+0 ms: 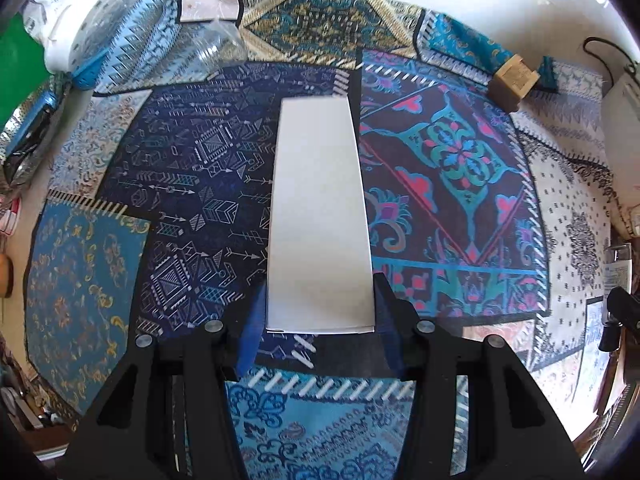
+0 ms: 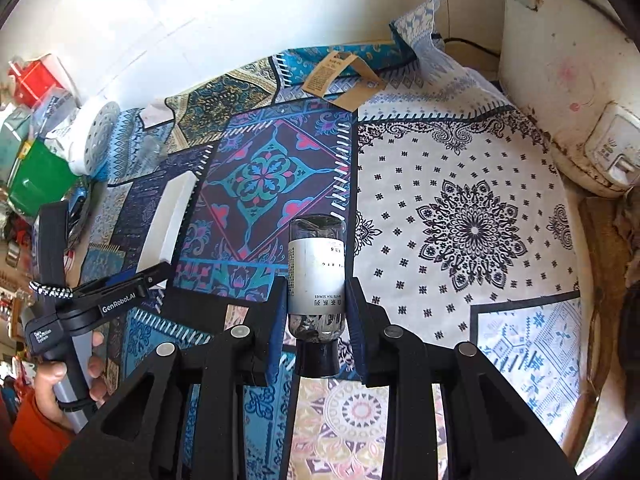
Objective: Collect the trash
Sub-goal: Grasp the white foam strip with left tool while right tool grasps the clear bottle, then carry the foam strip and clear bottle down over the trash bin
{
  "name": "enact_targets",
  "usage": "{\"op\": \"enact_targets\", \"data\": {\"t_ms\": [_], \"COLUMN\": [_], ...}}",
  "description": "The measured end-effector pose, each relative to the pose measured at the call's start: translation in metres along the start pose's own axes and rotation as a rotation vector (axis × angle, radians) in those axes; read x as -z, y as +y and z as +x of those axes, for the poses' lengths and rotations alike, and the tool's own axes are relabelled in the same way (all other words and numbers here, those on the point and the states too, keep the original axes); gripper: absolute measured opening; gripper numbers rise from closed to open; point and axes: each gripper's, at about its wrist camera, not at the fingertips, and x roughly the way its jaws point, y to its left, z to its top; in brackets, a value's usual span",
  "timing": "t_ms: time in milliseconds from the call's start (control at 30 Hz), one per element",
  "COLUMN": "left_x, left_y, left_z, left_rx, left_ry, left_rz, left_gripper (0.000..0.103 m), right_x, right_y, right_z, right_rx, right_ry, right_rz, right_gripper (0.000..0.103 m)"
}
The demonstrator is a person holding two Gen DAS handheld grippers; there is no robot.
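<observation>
Collection is judged partly done. Near the patterned cloth's (image 1: pixel 460 184) centre, a white box (image 1: pixel 320 216) is clamped by the left gripper (image 1: pixel 320 312); a small bottle (image 2: pixel 316 276) is gripped by the right gripper (image 2: pixel 316 308). A brown carton (image 1: pixel 513 77) remains at the far edge.

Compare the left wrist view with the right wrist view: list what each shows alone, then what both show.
Left wrist only: the left tool seen from behind, its pads against the sides of the white box.

Right wrist only: the right tool shut on a small labelled bottle with a dark cap, a hand holding the left tool's handle, and a wall socket.

Both: the white box, the patchwork cloth, the brown paper bag, the white perforated lid, and the green container.
</observation>
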Motion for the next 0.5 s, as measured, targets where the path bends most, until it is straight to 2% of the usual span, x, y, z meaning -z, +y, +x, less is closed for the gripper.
{"op": "enact_targets", "data": {"t_ms": [267, 500], "left_x": [0.034, 0.051], "left_y": [-0.028, -0.037], "left_z": [-0.075, -0.123], "left_rx": [-0.048, -0.014], "left_ry": [-0.176, -0.263], "left_rz": [0.011, -0.007], "left_gripper": [0.050, 0.050], "right_x": [0.018, 0.040], "right_y": [0.000, 0.012], "right_z": [-0.035, -0.061], "right_rx": [-0.060, -0.088], "right_ry": [-0.040, -0.065], "right_rz": [-0.092, -0.145], "right_gripper": [0.026, 0.026]}}
